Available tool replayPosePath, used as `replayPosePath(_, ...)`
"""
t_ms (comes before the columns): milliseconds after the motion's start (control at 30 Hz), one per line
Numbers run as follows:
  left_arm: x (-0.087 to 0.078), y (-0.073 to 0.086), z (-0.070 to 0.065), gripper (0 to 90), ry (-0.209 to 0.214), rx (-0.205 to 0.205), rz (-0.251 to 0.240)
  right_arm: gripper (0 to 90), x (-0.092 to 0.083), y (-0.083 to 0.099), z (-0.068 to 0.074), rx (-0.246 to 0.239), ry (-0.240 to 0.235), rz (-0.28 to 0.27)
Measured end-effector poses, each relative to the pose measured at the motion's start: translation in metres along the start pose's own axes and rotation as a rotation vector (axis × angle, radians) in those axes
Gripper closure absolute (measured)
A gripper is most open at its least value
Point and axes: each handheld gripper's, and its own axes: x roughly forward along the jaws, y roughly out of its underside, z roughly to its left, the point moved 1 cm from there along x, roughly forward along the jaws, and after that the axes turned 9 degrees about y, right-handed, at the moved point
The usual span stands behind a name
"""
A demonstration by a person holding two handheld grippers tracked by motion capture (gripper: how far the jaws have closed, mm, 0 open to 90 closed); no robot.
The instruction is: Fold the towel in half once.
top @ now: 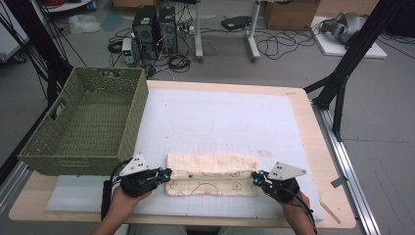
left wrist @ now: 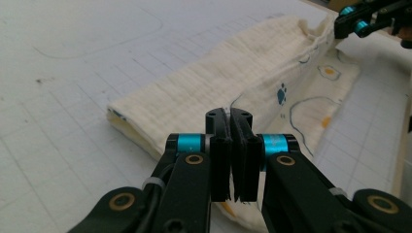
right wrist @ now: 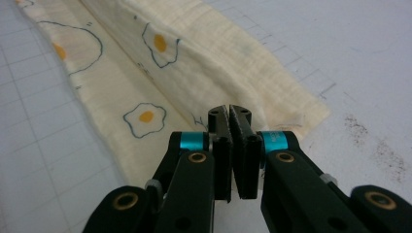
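Cloth (top: 211, 174) lies folded into a long band near your edge of the surface (top: 323, 147), on the white grid mat (top: 220, 122). It is cream coloured, with fried-egg drawings and a small blue paw print on the side that faces you. The upper layer is folded over, so its plain back shows along the far side.

Your left tool (top: 167, 173) is at the left end of the cloth. In the left gripper view its jaws are pressed together with almost no gap, and a thin edge of fabric seems to be caught between their tips, so it is holding the cloth (left wrist: 252, 77) there. Your right tool (top: 255, 177) is at the right end. In the right gripper view its jaws are closed in the same way on the fold of the cloth (right wrist: 145, 73), just beside the corner. You can also see the right tool (left wrist: 357, 22) far off in the left gripper view, at the other end of the band.

Both your hands are low, near the surface edge. The green woven basket (top: 88, 122) stands at the left side of the surface, just beside your left tool, apart from the cloth.
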Motion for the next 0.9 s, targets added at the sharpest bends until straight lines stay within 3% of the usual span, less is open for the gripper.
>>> replayPosePath(167, -0.004, 0.004, -0.001, 83.8, 0.024, -0.01, 0.033, 86.7, -0.003, 0.005, 0.005, -0.026, -0.012, 0.028)
replayPosePath(233, -0.007, 0.004, 0.0, 72.2, 0.025, -0.03, 0.021, 81.1, -0.006, 0.006, 0.006, -0.026, -0.014, 0.029)
replayPosePath(267, -0.01, 0.002, 0.001, 62.4, 0.015, -0.048, 0.007, 77.5, -0.01, 0.007, 0.006, -0.023, -0.009, 0.027)
replayPosePath(333, -0.018, -0.002, 0.002, 55.7, -0.031, -0.059, -0.048, 70.8, -0.018, 0.009, 0.004, -0.01, 0.014, 0.018)
replayPosePath(433, -0.026, -0.01, 0.007, 53.9, -0.088, -0.076, -0.117, 65.1, -0.031, 0.014, -0.006, 0.025, 0.063, 0.002)
replayPosePath(500, -0.026, -0.014, 0.014, 53.9, -0.114, -0.096, -0.122, 64.2, -0.039, 0.017, -0.015, 0.062, 0.088, -0.016)
replayPosePath(700, -0.01, -0.027, 0.032, 53.6, -0.141, -0.117, -0.101, 61.9, -0.046, 0.015, -0.034, 0.131, 0.137, -0.054)
replayPosePath(900, 0.019, -0.037, 0.054, 50.4, -0.151, -0.152, -0.045, 60.5, -0.012, -0.005, -0.045, 0.185, 0.125, -0.046)
